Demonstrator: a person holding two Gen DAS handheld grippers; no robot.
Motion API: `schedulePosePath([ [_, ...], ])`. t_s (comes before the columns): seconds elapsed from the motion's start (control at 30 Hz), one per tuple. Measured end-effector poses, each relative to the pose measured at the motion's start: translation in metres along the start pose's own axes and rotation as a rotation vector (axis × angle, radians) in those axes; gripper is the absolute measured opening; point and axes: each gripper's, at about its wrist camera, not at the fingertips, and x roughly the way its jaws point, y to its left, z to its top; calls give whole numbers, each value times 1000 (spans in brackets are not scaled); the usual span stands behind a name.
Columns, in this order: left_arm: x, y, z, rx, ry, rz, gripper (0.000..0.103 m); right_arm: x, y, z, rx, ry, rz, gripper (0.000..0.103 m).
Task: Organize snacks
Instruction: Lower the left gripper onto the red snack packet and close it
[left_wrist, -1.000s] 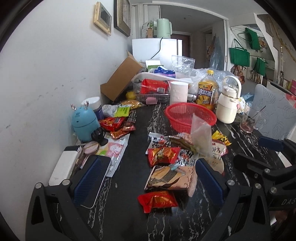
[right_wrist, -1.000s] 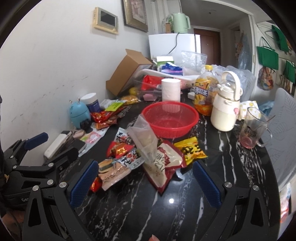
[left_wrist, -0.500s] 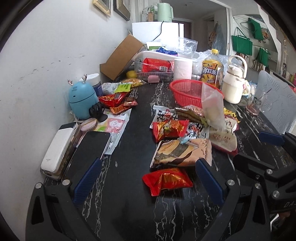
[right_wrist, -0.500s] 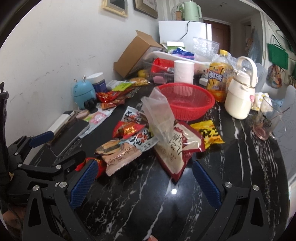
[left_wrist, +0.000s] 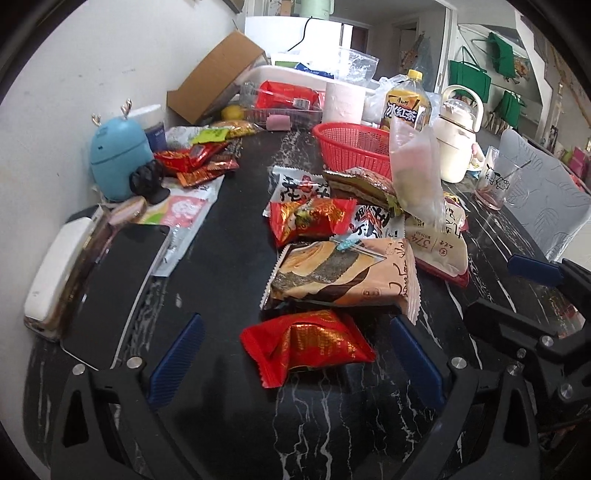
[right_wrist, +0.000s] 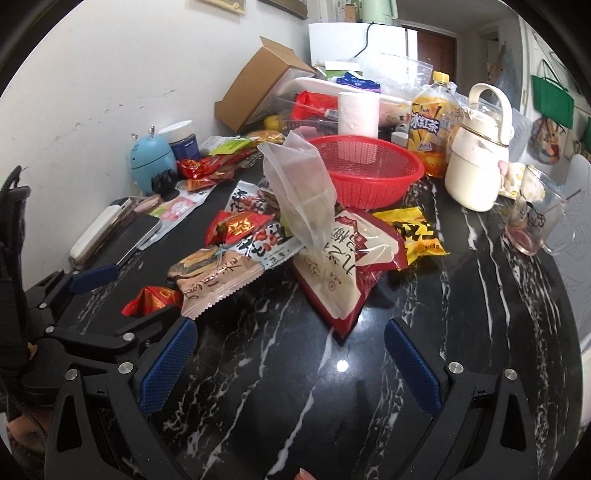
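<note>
On the black marble table (right_wrist: 480, 295) nothing is yet sorted, as far as can be judged; the red basket (right_wrist: 365, 173), taken to be the likely home for the snacks, stands empty toward the far edge, and every packet lies outside it. Near the table's middle a loose heap is seen: a beige wafer pack (left_wrist: 343, 273), a clear bag (right_wrist: 303, 184) standing upright, a white-and-red pouch (right_wrist: 340, 273) and a yellow packet (right_wrist: 417, 232); further packets (left_wrist: 195, 162) are scattered along the wall edge beside a blue gadget (left_wrist: 118, 162) and a phone (left_wrist: 110, 291). Closest to the near edge a red packet (left_wrist: 306, 341) is framed between the spread fingers of the left gripper (left_wrist: 295, 354); its jaws are held wide and nothing is gripped, and contact with the packet is not shown. The right gripper (right_wrist: 291, 362) is likewise held wide open over bare marble, just short of the pouch, with nothing in its grasp. By this reading the work is at its very start; the whole pile is left to be moved, and the red packet is judged the first pick.
</note>
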Motion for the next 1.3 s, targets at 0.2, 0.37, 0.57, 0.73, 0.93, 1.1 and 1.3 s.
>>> schedulePosePath([
  [0.2, 10, 2, -3, -14, 22, -58, 63, 3, 0, -1, -3, 7, 5, 103],
  [0.37, 7, -3, -5, 26, 12, -38, 57, 4, 1, -1, 1, 10, 18, 103],
  [0.57, -10, 5, -3, 16, -8, -59, 48, 4, 2, -1, -1, 7, 56, 103],
  [0.73, -12, 11, -4, 14, 2, -57, 47, 4, 11, -1, -20, 2, 74, 103],
  [0.93, -2, 12, -6, 4, 72, -80, 65, 8, 17, -1, -31, 17, 83, 103],
  [1.1, 3, 7, -13, 25, 97, -82, 71, 10, 14, -1, -24, 21, 77, 103],
  [1.3, 0, 3, -18, 41, 60, -98, 39, 11, 12, 0, -20, 23, 76, 103],
])
